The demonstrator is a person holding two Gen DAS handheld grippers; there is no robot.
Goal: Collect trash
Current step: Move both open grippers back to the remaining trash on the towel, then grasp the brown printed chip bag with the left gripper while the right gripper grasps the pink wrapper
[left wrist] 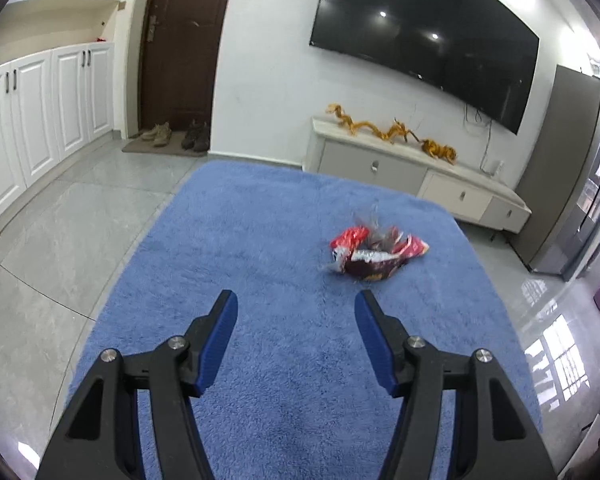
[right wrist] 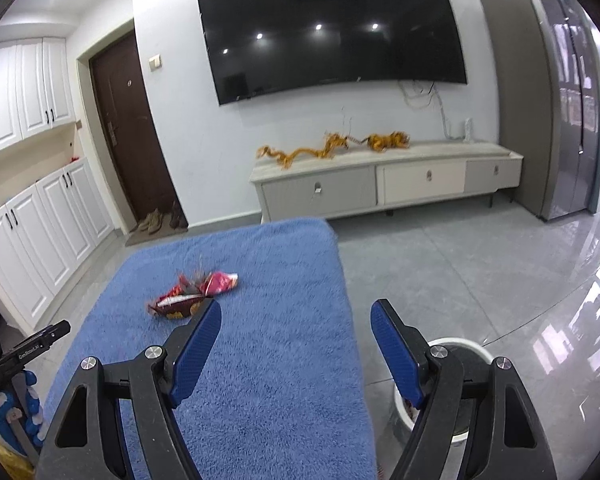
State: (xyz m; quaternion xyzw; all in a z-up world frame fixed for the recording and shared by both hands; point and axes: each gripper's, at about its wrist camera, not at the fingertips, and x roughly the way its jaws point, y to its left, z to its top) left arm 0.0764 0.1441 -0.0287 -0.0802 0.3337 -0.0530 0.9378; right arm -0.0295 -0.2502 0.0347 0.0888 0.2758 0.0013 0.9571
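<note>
Crumpled wrappers [left wrist: 374, 250], blurred, perhaps several, lie center-right on blue-covered counter [left wrist: 260, 240]; left hand-held gripper [left wrist: 296, 300] and right hand-held gripper [right wrist: 296, 312] both agape, empty.

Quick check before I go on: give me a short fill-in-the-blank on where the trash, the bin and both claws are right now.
1. The crumpled snack wrappers lie on the ____ fleece cover.
2. Both the left claw and the right claw are ____ and hold nothing.
3. The white bin stands on the floor behind the ____ claw.

Missing words: blue; open; right
</note>
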